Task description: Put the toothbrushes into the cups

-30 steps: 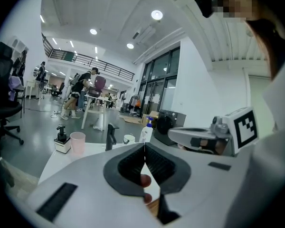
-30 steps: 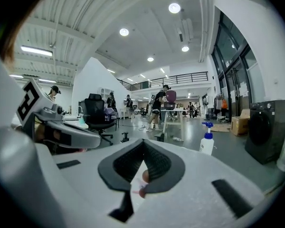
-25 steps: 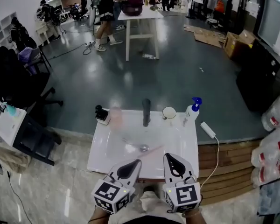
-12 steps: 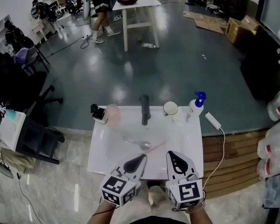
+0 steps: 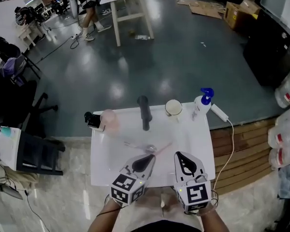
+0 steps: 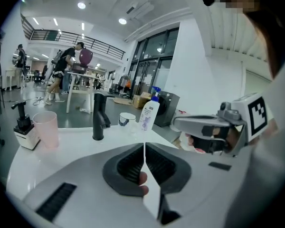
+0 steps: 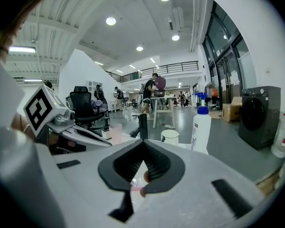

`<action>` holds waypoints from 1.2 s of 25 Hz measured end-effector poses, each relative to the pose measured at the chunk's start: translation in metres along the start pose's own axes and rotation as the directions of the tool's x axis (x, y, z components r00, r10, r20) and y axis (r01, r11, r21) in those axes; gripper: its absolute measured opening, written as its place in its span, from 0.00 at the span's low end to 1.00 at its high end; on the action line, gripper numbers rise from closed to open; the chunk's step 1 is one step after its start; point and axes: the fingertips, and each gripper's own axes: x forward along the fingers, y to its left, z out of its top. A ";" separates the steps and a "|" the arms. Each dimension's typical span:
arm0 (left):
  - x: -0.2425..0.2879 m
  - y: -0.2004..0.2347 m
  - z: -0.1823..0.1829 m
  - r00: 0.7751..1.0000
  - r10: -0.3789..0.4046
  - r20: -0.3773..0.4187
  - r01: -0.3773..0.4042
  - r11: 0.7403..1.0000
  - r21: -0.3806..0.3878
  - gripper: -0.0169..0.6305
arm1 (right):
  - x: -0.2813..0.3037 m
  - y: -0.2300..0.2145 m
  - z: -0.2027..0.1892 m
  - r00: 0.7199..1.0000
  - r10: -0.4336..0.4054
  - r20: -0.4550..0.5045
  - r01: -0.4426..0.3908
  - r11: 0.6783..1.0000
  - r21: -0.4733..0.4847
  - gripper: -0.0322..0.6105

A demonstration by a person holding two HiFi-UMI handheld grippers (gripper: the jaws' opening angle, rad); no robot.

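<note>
Two toothbrushes lie in the white basin (image 5: 106, 153): a pink toothbrush (image 5: 162, 147) right of the drain and a pale, clear one (image 5: 134, 144) left of it. A pink cup (image 5: 108, 120) (image 6: 46, 128) stands on the back rim at the left. The white cup (image 5: 174, 108) (image 6: 127, 119) stands at the back, right of the tap. My left gripper (image 5: 151, 157) (image 6: 144, 144) hovers over the basin's near edge, shut and empty. Beside it my right gripper (image 5: 178, 154) (image 7: 143, 140) is also shut, holding nothing. Both point toward the tap.
A black tap (image 5: 144, 112) rises mid-back of the basin. A black soap pump (image 5: 91, 121) stands left of the pink cup, and a blue-topped spray bottle (image 5: 201, 103) at the back right corner. A white power strip (image 5: 219, 113) with cable lies on the wooden ledge at the right.
Both grippers have sunk and moved forward, so their tips now reach over the basin's near edge. The toothbrushes and cups have not moved.
</note>
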 end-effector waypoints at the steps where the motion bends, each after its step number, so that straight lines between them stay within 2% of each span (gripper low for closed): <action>1: 0.004 0.002 -0.004 1.000 -0.011 -0.016 0.011 1.000 0.002 0.04 | 0.003 0.000 -0.003 1.000 -0.007 -0.004 0.007 1.000 0.004 0.05; 9: 0.032 0.014 -0.029 0.986 -0.101 -0.131 0.102 0.995 0.002 0.04 | 0.021 -0.003 -0.026 0.995 -0.056 -0.077 0.058 0.998 0.023 0.05; 15: 0.053 0.028 -0.051 0.968 -0.130 -0.213 0.140 0.990 0.033 0.04 | 0.027 0.001 -0.047 0.990 -0.063 -0.128 0.068 0.997 0.037 0.05; 22: 0.077 0.042 -0.071 0.941 -0.168 -0.293 0.191 0.980 0.052 0.05 | 0.034 0.000 -0.060 0.979 -0.090 -0.180 0.101 0.994 0.051 0.05; 26: 0.089 0.044 -0.083 0.915 -0.201 -0.349 0.231 0.972 0.047 0.10 | 0.037 -0.002 -0.066 0.973 -0.109 -0.204 0.123 0.991 0.055 0.05; 30: 0.104 0.054 -0.097 0.899 -0.191 -0.394 0.238 0.968 0.073 0.11 | 0.041 -0.008 -0.074 0.966 -0.142 -0.216 0.160 0.985 0.068 0.05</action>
